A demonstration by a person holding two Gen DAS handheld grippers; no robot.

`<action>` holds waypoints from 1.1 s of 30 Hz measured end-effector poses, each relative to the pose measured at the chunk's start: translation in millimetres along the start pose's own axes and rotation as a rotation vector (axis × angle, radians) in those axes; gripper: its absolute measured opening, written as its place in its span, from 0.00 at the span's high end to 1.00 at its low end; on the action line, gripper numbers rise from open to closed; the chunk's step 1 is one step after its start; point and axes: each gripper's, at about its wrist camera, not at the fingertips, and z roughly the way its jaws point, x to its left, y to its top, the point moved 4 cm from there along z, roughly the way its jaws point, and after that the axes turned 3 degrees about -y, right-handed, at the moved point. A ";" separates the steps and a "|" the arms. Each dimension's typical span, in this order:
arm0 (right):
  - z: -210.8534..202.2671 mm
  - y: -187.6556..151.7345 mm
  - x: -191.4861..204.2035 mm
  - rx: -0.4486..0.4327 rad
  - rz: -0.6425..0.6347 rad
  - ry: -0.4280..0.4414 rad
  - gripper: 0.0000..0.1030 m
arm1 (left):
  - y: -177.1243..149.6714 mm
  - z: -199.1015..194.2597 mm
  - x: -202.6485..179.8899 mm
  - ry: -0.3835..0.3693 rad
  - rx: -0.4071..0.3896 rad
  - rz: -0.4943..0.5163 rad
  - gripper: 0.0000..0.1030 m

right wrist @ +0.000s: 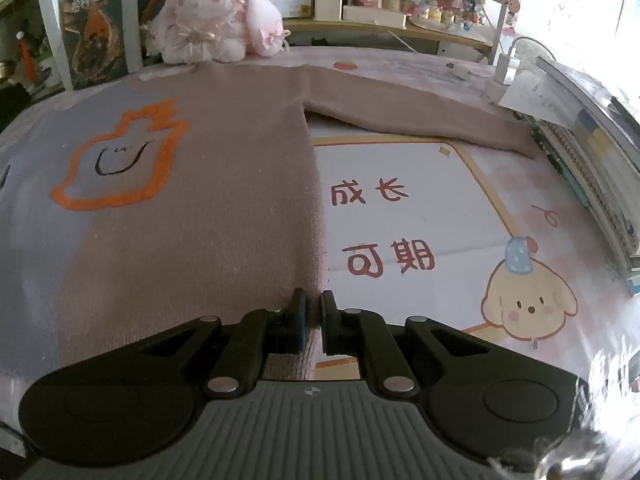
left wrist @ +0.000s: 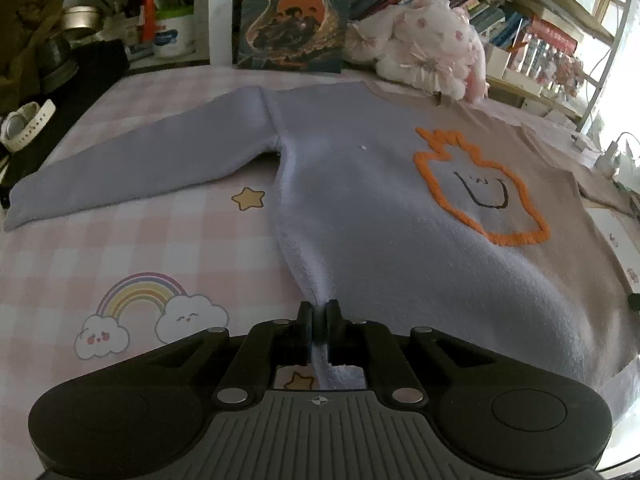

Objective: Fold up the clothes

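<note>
A sweater [left wrist: 360, 208], lavender on one half and tan on the other, lies flat, front up, on the table. An orange-outlined smiling face [left wrist: 480, 192] marks its chest. Its lavender sleeve [left wrist: 140, 160] stretches out to the left. My left gripper [left wrist: 319, 320] is shut on the lavender hem corner, with cloth pinched between the pads. In the right wrist view the tan half [right wrist: 200, 220] and the tan sleeve [right wrist: 400, 104] show. My right gripper [right wrist: 313, 316] is shut on the tan side edge near the hem.
A pink checked cartoon cover [left wrist: 120, 248] lies over the table. A pink plush toy [right wrist: 216, 24] and an upright book [left wrist: 294, 16] stand behind the collar. A white watch [left wrist: 24, 124] lies far left. Stacked books [right wrist: 592, 168] and a white charger [right wrist: 506, 64] line the right edge.
</note>
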 end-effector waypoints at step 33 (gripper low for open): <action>-3.3 -21.6 -24.7 -0.020 -0.026 0.119 0.19 | -51.8 -48.7 -75.0 0.181 -0.095 -0.112 0.49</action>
